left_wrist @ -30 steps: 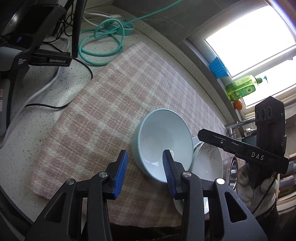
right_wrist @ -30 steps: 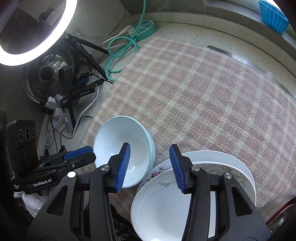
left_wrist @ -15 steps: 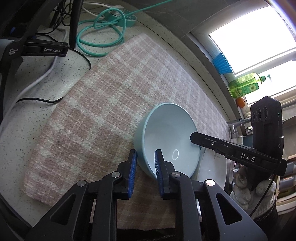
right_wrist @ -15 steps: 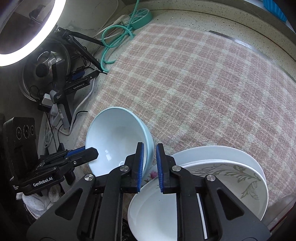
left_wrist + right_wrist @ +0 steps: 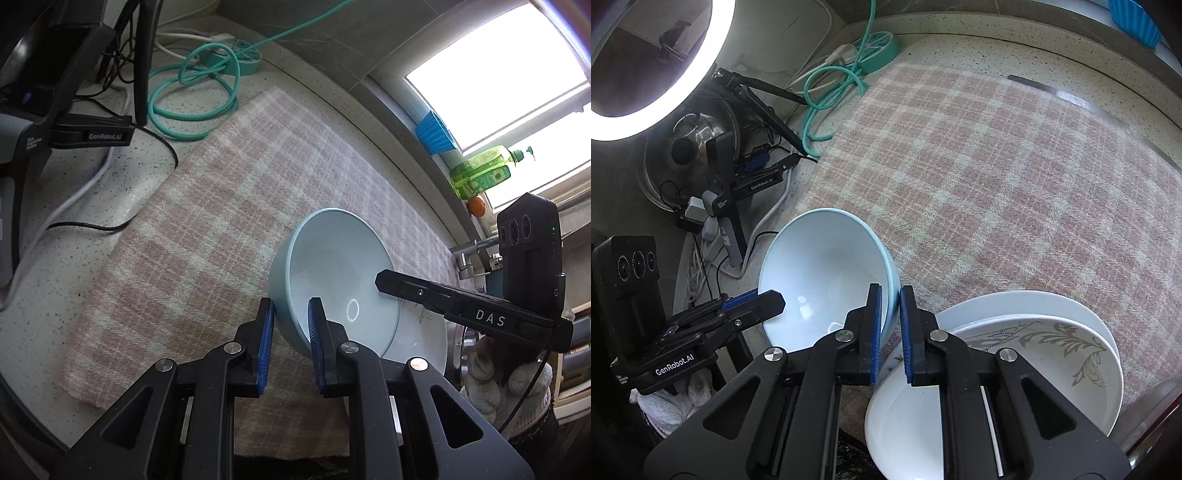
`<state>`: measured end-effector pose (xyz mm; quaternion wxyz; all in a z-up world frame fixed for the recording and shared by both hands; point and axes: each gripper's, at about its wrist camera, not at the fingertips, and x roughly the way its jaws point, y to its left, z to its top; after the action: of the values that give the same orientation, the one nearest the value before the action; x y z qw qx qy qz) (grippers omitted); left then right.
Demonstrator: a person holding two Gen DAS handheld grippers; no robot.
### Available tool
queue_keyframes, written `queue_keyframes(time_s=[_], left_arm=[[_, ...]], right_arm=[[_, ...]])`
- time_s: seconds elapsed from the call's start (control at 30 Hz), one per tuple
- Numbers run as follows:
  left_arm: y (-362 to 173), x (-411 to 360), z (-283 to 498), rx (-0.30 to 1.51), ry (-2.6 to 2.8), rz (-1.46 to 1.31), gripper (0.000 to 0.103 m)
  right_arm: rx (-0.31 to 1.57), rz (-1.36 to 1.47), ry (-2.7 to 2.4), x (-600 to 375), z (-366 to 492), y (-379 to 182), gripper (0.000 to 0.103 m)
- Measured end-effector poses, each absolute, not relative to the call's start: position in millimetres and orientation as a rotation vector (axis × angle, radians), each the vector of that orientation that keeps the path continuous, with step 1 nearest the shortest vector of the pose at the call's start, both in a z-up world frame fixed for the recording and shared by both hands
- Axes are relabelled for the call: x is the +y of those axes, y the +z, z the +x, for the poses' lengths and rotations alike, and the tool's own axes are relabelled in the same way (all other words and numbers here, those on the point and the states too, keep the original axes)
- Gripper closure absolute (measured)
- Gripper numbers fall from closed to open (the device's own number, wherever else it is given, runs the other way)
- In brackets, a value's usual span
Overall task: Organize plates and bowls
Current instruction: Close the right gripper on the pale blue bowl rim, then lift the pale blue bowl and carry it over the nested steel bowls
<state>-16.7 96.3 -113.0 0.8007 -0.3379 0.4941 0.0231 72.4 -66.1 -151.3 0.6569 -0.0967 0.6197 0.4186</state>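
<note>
On the checked cloth near the counter's front edge, the left gripper pinches the bowl rim. From the right view, the right gripper clamps the opposite rim beside the plates. Glazed ceramic: stiff, slippery, breakable; rim holds suit it.

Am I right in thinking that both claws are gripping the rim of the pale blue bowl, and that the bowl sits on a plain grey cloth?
Not quite: the cloth is pink-and-cream plaid, not plain grey, as the right wrist view shows clearly. The rest holds: the left claw and the right claw each pinch the rim of the pale blue bowl on opposite sides.
</note>
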Motion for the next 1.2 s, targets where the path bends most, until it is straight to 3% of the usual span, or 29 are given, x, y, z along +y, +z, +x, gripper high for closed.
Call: queue_keyframes(time_s=[0.57,1.2], left_arm=[[-59,65,2,0.968,-0.046,-0.627,0.086],[-37,-46,50,0.996,-0.305,-0.510,0.086]], right_arm=[[1.318,-0.130,0.909,-118,77,-93,0.093],[1.253,-0.006,0.713,-264,99,-52,0.093]])
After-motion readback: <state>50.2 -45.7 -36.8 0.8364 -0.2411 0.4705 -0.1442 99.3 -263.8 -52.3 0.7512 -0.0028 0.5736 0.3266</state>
